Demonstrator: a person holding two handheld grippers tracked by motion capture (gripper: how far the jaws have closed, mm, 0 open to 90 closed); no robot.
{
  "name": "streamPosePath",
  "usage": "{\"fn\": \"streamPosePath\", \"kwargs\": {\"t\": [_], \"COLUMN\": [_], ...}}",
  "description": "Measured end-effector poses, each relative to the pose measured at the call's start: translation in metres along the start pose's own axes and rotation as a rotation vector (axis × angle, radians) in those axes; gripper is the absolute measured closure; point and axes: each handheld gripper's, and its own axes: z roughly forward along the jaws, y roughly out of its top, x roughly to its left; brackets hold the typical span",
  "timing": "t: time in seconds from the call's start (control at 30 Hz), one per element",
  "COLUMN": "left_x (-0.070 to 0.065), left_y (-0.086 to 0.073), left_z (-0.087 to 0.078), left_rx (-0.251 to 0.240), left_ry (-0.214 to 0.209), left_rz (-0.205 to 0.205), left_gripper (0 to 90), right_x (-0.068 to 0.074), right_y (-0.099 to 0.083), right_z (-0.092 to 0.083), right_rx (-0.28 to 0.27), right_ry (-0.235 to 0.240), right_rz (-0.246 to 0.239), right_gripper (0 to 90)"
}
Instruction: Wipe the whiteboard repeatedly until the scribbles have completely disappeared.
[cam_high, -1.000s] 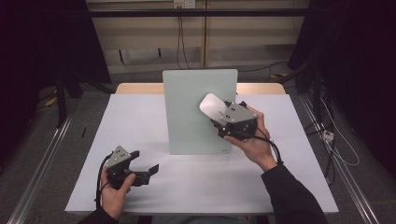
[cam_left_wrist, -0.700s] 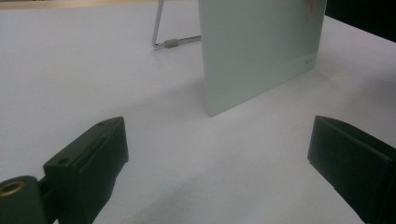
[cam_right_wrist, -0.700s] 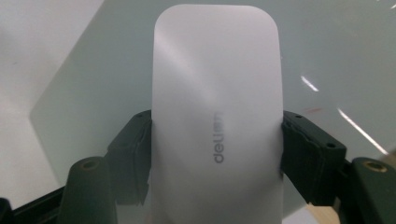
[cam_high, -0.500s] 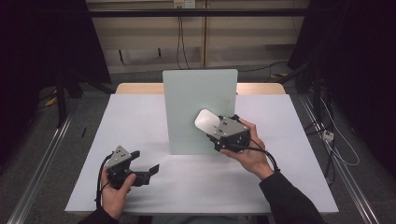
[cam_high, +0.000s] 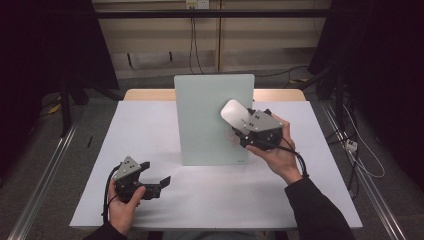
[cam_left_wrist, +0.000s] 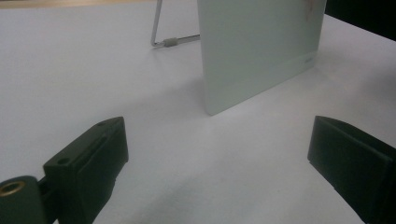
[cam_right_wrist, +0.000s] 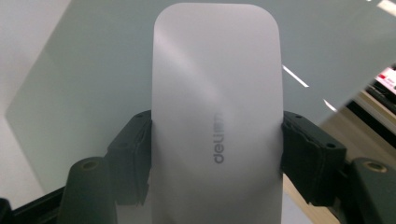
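The right hand-held gripper (cam_high: 239, 120) is clamped on a flat white eraser-like block (cam_high: 234, 112) with rounded corners — its 2 black jaws press the block's long sides in the right gripper view, where the block (cam_right_wrist: 217, 116) carries a grey "deli" mark. The block is held up off the tabletop, its face against or just in front of a pale green board (cam_high: 212, 117); real contact cannot be told. On the board, faint red marks (cam_high: 233, 136) show at 6 o'clock from the block.

The left hand-held gripper (cam_high: 152, 176) rests low at about 7 o'clock from the board, jaws spread wide with nothing between them. In the left gripper view the 2 jaws stand well apart over bare white tabletop (cam_left_wrist: 93, 84), and the board (cam_left_wrist: 259, 46) stands beyond at 12 o'clock — propped by a thin metal wire stand (cam_left_wrist: 163, 39) behind it.

The board stands near-upright at the middle of the white tabletop (cam_high: 150, 130), toward its far edge.
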Motion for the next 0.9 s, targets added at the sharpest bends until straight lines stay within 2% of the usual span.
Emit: {"fn": "streamPosePath", "kwargs": {"t": [0.1, 0.2, 0.53, 0.67, 0.77, 0.9], "left_x": [0.0, 0.0, 0.0, 0.0, 0.0, 0.0], "left_y": [0.0, 0.0, 0.0, 0.0, 0.0, 0.0], "left_z": [0.0, 0.0, 0.001, 0.001, 0.001, 0.001], "left_rx": [-0.002, -0.002, 0.005, 0.004, 0.004, 0.001], "left_ry": [-0.001, -0.001, 0.0, 0.001, 0.001, -0.001], "left_rz": [-0.001, 0.001, 0.002, 0.003, 0.002, 0.001], "left_gripper": [4.9, 4.9, 4.9, 4.9, 4.9, 4.9], "right_x": [-0.012, -0.011, 0.029, 0.038, 0.033, 0.016], "right_y": [0.003, 0.001, -0.029, -0.033, -0.03, -0.018], "right_z": [-0.005, -0.006, 0.004, 0.007, 0.006, 0.002], "right_rx": [-0.014, -0.007, 0.041, 0.054, 0.038, 0.011], "right_ry": [-0.047, -0.061, 0.065, 0.096, 0.086, 0.036], "right_rz": [0.025, 0.025, 0.001, -0.014, -0.007, 0.009], "right_gripper": [31.8, 31.8, 31.8, 31.8, 31.8, 31.8]}}
